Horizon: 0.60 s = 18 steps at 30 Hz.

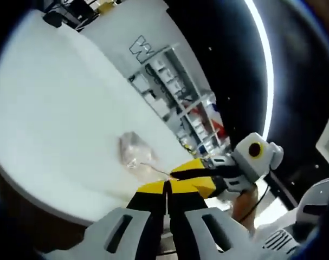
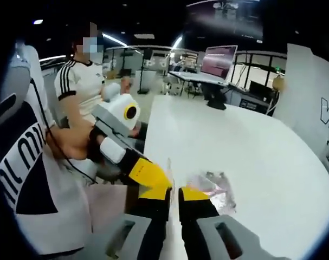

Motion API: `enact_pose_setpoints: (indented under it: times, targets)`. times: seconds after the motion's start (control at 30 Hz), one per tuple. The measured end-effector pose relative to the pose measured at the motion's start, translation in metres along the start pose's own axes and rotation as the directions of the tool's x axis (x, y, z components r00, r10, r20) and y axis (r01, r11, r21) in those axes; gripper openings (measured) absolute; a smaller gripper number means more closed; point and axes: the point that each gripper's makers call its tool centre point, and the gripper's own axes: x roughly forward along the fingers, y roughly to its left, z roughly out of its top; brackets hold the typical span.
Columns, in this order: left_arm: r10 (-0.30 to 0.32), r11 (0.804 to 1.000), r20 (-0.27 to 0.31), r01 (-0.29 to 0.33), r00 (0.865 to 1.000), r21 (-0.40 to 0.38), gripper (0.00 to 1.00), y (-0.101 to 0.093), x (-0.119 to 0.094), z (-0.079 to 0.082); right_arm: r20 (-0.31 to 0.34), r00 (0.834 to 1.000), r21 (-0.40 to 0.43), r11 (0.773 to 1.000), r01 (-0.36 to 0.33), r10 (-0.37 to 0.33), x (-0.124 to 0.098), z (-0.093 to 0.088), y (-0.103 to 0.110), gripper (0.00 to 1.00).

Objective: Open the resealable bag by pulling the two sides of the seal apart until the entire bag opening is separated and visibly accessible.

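Note:
A small clear resealable bag (image 1: 134, 149) lies crumpled on the white table (image 1: 56, 119), with a thin strip of its film running to the jaws. My left gripper (image 1: 167, 187) has yellow-tipped jaws pressed together on that film edge. The right gripper (image 1: 178, 172) comes in from the right, its tips meeting mine at the same spot. In the right gripper view the bag (image 2: 213, 192) sits just right of my right gripper (image 2: 174, 194), whose jaws stand close together with a sliver of film rising between them. The left gripper (image 2: 163, 184) reaches in from the left, tips touching.
The table's near edge (image 1: 39, 200) curves below the bag, and the table (image 2: 245, 141) stretches far ahead. A seated person (image 2: 80, 86) is at the left. A monitor (image 2: 218, 59) stands at the far end. Shelving (image 1: 180, 103) and a white panel (image 1: 137, 38) stand behind.

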Motion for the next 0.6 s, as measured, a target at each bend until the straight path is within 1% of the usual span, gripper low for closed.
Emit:
enact_pose_setpoints:
  times: [0.13,0.23,0.37,0.43,0.5,0.57,0.6]
  targets:
    - [0.007,1.000,-0.012,-0.006,1.000,0.023,0.00,0.0009,-0.0008,-0.0025,-0.004,0.999,0.029,0.999,-0.040,0.040,0.0022,-0.0040,0.0001,0.01]
    - [0.013,0.999,-0.015,-0.012,1.000,0.044,0.00,0.0015,-0.0021,-0.0028,0.003,0.996,0.052,0.995,-0.084,0.084,0.0033,-0.0047,0.0044,0.00]
    - [0.025,0.997,-0.023,-0.023,0.999,0.069,0.00,0.0024,-0.0031,-0.0040,-0.002,0.995,0.081,0.992,-0.098,0.098,0.0045,-0.0067,0.0052,0.00]
    - [0.032,0.996,-0.033,-0.029,0.999,0.081,0.00,0.0027,-0.0030,-0.0057,-0.023,0.995,0.106,0.990,-0.091,0.094,0.0043,-0.0085,0.0068,0.00]
    - [0.042,0.996,-0.036,-0.039,0.998,0.086,0.00,0.0036,-0.0030,-0.0056,-0.023,0.998,0.097,0.994,-0.055,0.058,0.0043,-0.0060,0.0062,0.00]
    - [0.059,0.994,-0.038,-0.055,0.998,0.098,0.00,0.0041,-0.0027,-0.0040,-0.023,1.000,0.055,0.998,-0.019,0.021,0.0042,-0.0041,0.0053,0.00]
    - [0.067,0.992,-0.042,-0.062,0.997,0.108,0.00,0.0040,-0.0022,-0.0035,-0.026,1.000,0.031,0.999,0.014,-0.014,0.0038,-0.0024,0.0037,0.00]
